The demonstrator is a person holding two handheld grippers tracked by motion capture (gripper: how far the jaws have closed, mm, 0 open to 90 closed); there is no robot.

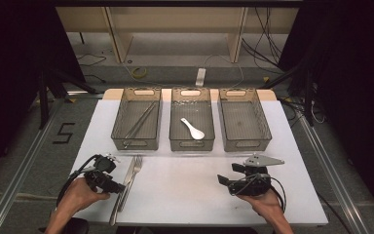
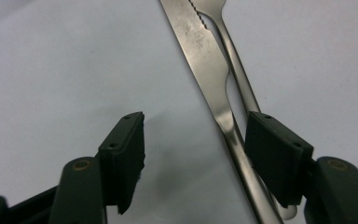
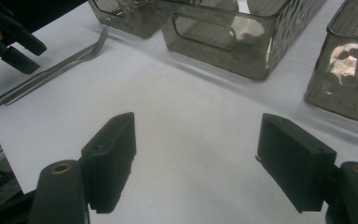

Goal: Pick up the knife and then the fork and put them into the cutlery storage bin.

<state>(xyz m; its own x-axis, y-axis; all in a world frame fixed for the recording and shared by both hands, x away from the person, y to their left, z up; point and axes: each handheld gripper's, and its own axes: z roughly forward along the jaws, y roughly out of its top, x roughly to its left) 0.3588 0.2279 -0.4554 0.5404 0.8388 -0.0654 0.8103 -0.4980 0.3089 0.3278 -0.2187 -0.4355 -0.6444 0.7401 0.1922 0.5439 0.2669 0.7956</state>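
**Left hand-held gripper lines up on the knife handle**

The step in hand looks like the pick-up of cutlery for sorting. A knife (image 1: 128,171) and a fork (image 1: 133,170) lie side by side at the near left of the white desk (image 1: 190,190), handles toward the person. The left hand-held gripper (image 2: 193,154) is low over them, its jaws partly open, with nothing gripped. In the left gripper view the knife handle runs between the pads, close against the right one, and the fork handle seems to slip under that same pad; whether the pad touches metal is hard to tell from this angle.

The right hand-held gripper (image 3: 196,158) rests at the near right of the desk, jaws wide and empty.

Three baskets stand in a row at the far side: the left basket (image 1: 137,117) holds long utensils, the middle basket (image 1: 192,117) a white spoon (image 1: 193,129), the right basket (image 1: 244,117) nothing.

The next move calls for closing on the knife alone, so a small shift to centre it and clear the fork seems wise before lifting.
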